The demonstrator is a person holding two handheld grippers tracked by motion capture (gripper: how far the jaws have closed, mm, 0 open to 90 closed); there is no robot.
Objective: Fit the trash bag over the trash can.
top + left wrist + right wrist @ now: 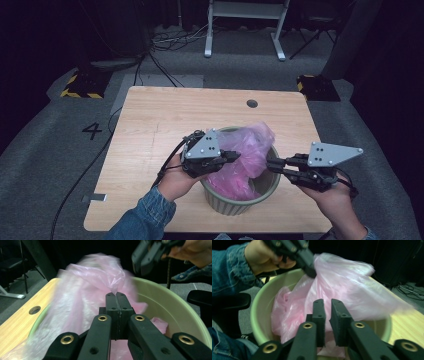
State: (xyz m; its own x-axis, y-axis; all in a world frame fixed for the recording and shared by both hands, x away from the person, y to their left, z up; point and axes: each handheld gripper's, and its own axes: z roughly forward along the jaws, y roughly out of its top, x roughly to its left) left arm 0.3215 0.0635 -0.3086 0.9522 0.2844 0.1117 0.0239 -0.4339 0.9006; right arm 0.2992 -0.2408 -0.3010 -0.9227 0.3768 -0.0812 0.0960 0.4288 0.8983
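Note:
A pale green bin (235, 204) stands near the table's front edge with a pink plastic bag (247, 147) in it, its top billowing above the rim. My left gripper (236, 156) comes in over the bin's left rim and is shut on a pinch of the bag's film (110, 287); its jaws (115, 293) meet with the film at their tips. My right gripper (269, 164) sits at the bin's right rim, against the bag's side. Its jaws (326, 301) stand a narrow gap apart, with pink film (342, 282) right behind them. The left gripper (308, 267) holds the bag's top there.
The wooden table (150, 130) has a round cable hole (252, 103) at its back right. Beyond it lie grey floor, cables, a white frame's legs (207, 50) and two yellow-and-black striped blocks (80, 85).

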